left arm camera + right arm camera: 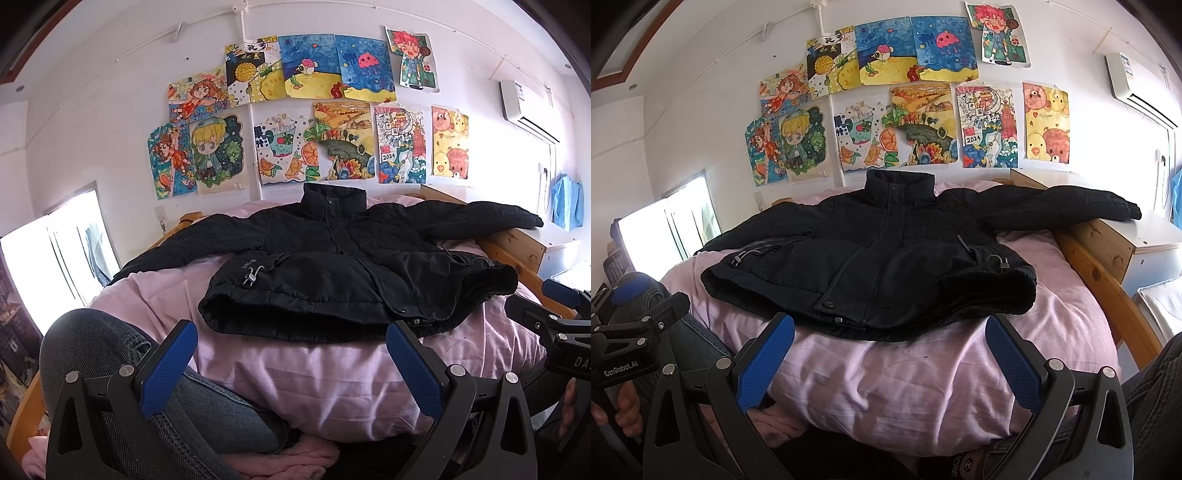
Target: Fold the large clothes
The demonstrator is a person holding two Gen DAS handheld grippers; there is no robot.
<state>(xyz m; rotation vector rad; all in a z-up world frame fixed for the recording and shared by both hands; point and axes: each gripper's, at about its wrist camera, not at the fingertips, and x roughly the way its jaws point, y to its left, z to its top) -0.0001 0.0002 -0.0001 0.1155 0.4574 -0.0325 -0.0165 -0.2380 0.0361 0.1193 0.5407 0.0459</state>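
Note:
A black padded jacket lies front up on the pink bed sheet, collar toward the wall, both sleeves spread out. It also shows in the right wrist view. Its right sleeve rests over the wooden bed rail. My left gripper is open and empty, held just short of the jacket's hem. My right gripper is open and empty, also just short of the hem. Each gripper shows at the edge of the other's view.
A wooden bed rail runs along the right, with a white bedside cabinet beyond it. Children's drawings cover the wall behind. The person's jeans-clad knee is at the left. A window is at the left.

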